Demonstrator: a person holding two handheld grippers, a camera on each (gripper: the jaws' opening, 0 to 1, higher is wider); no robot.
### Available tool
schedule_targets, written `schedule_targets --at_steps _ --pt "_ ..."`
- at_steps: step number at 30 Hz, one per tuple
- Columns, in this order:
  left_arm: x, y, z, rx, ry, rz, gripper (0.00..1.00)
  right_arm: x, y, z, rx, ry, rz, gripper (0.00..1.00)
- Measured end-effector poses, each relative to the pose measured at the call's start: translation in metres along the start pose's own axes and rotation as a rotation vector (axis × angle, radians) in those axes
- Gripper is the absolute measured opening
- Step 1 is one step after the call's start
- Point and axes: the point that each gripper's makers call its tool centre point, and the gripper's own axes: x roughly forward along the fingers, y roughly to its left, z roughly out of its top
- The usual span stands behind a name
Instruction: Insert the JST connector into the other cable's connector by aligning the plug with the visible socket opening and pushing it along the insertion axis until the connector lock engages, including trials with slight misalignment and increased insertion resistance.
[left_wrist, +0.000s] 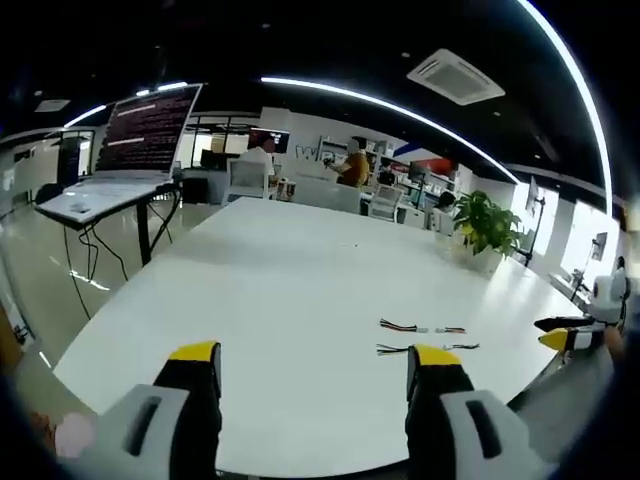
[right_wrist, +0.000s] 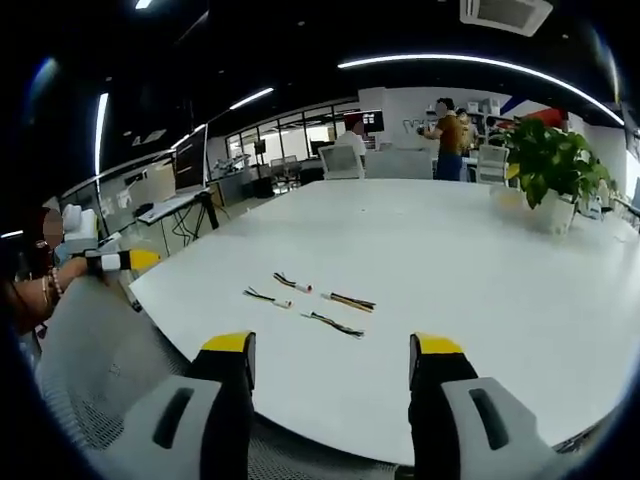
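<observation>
JST cables lie loose on the white table (left_wrist: 300, 290), none of them joined, so the task looks to be at its very start.

In the left gripper view, the left gripper (left_wrist: 315, 375) hovers near the table's edge with its yellow-tipped jaws wide apart and nothing between them. Ahead and to the right sit two cable pairs: one cable (left_wrist: 400, 326) with its mate (left_wrist: 452, 329) just beside it, and nearer, another cable (left_wrist: 392, 349) facing a short one (left_wrist: 462, 346). At the far right edge of that view the other gripper's yellow tip pokes in.

In the right gripper view, the right gripper (right_wrist: 330, 365) also stands open and empty, off the table's near edge. Beyond it the cables spread in a small cluster: a white-plugged cable (right_wrist: 290, 283), a second one (right_wrist: 265, 297), a longer striped cable (right_wrist: 350, 301) and a dark one (right_wrist: 335, 324) nearest the jaws (which end is plug and which socket is too small to tell).

Everything is left to do: picking up, aligning, pushing home.
</observation>
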Motion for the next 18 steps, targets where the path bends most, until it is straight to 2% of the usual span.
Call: schedule_targets --at_steps 10,18 --pt "-0.0022 -0.003 0.0035 -0.021 -0.025 -0.004 0.72 0.0002 0.0011 -0.0013 -0.004 0.009 0.002 0.6" --pt "-0.0036 -0.0084 0.0019 -0.007 -0.011 -0.005 0.72 0.0004 0.0011 -0.0015 -0.005 0.01 0.004 0.6"
